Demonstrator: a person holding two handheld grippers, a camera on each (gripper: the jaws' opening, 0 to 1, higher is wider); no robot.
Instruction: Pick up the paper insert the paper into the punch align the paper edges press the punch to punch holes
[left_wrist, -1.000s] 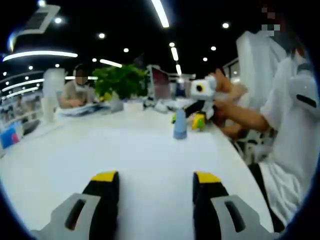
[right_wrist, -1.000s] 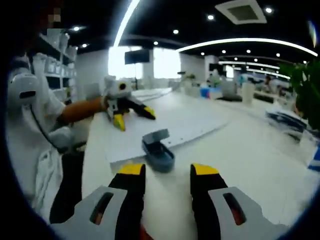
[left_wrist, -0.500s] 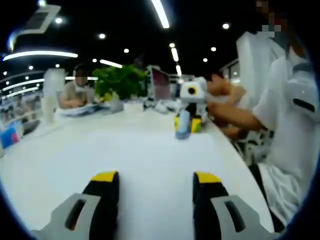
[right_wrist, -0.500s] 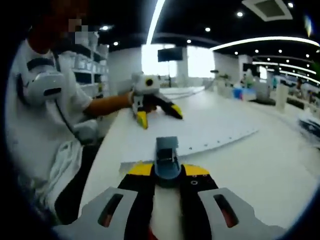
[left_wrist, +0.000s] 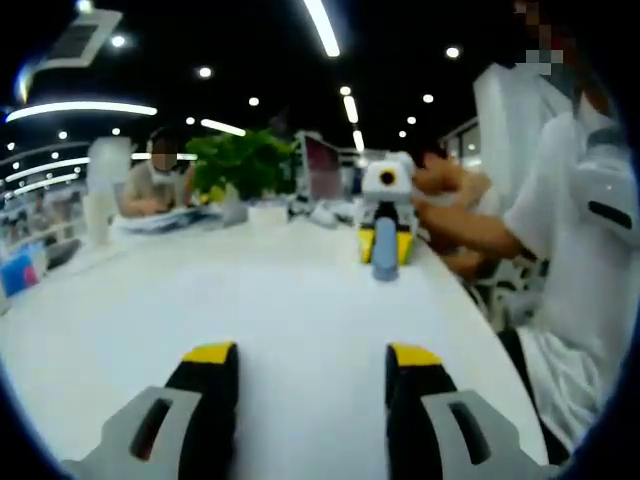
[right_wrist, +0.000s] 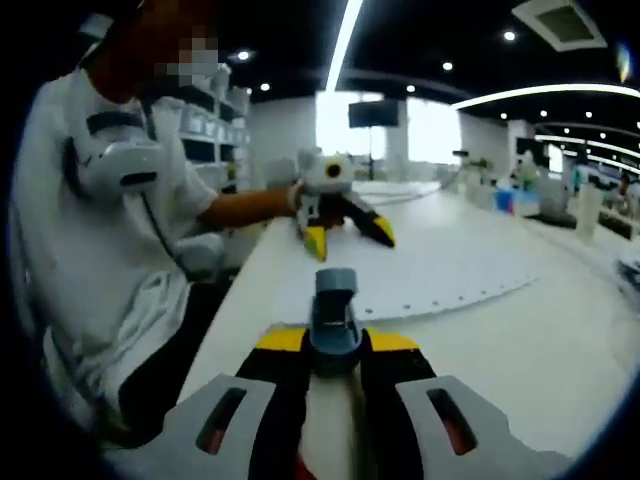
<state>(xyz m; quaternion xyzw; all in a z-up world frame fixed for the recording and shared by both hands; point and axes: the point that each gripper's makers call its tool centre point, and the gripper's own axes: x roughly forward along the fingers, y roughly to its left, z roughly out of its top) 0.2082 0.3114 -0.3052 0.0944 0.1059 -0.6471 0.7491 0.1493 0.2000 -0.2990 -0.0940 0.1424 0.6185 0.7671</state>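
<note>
Left gripper view: left gripper jaws apart, nothing between them, hovering low over the paper that covers the white table. Farther along, near the person-side edge, right gripper seen head-on, closed on the blue punch. Contact between punch and sheet not discernible from here.

Right gripper view: right gripper clamped on the punch, which stands up between the yellow tips. Paper lying beyond it, a row of small holes visible along its near edge. Left gripper with jaws spread, resting at the sheet's far end close to the person-side edge of the table.

Judged step: bringing punch and paper edge together for the next holes. Advisable to steady the sheet with the left gripper, seat the edge squarely and fully in the punch slot, keep in line with the existing row, then press straight down.
</note>
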